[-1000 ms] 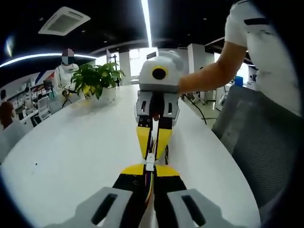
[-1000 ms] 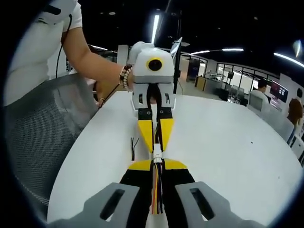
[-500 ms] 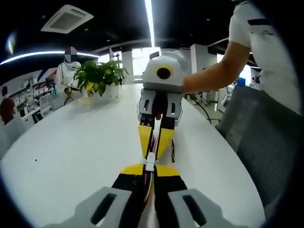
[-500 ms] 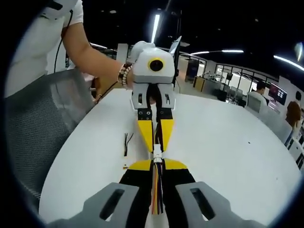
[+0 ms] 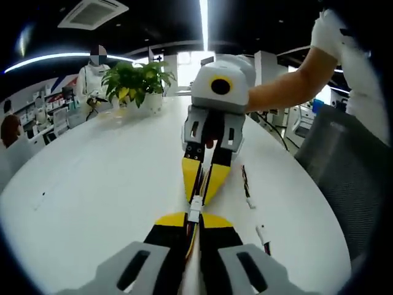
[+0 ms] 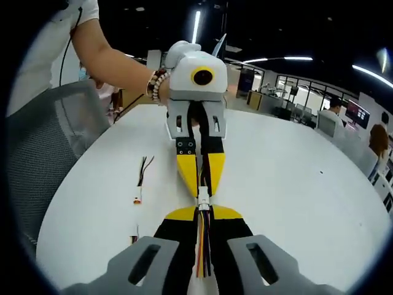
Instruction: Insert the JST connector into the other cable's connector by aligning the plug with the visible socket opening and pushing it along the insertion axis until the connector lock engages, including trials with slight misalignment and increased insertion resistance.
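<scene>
Left gripper point(image 5: 194, 222) pinched its cable; white JST connector point(image 5: 194, 209) sat at jaw tips, meeting right gripper point(image 5: 206, 184) over white table point(image 5: 92, 203) w/ potted plant point(image 5: 136, 86). Right gripper view: right gripper point(image 6: 202, 216) clamped on wires, connector point(image 6: 203, 200) between tips; spare cable point(image 6: 139, 184) on table, office behind.

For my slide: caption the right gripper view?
Two grippers meet tip to tip, joining white JST connectors above a white table.

No text, label, brand, number or sign can be read in either the left gripper view or the right gripper view; any distant markings are too blurred.
</scene>
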{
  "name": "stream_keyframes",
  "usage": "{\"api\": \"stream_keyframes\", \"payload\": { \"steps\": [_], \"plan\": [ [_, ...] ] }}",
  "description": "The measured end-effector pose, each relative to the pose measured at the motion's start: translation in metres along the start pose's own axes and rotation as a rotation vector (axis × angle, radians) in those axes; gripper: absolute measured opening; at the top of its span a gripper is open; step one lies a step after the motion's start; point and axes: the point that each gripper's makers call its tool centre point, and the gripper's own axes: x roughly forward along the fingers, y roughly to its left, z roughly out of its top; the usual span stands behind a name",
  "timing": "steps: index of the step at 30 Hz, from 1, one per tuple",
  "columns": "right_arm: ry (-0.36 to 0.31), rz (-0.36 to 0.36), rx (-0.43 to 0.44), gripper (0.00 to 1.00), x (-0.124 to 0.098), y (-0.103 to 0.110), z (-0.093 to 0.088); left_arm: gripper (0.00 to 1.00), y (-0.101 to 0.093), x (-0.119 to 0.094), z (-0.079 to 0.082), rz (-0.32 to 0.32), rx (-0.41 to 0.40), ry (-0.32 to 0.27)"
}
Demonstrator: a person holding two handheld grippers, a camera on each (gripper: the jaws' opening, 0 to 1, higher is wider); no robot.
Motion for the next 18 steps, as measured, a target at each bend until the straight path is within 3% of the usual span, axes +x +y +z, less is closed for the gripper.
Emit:
{"api": "stream_keyframes", "payload": {
  "steps": [5,18],
  "plan": [
    [0.021,0.015,0.003,0.04,0.008,0.000,-0.009,0.01,0.002,0.007,-0.011,0.002,0.008,0.050],
    [0.005,0.003,0.048,0.04,0.012,0.001,-0.012,0.01,0.004,0.009,-0.016,-0.001,-0.012,0.065]
  ]
}}
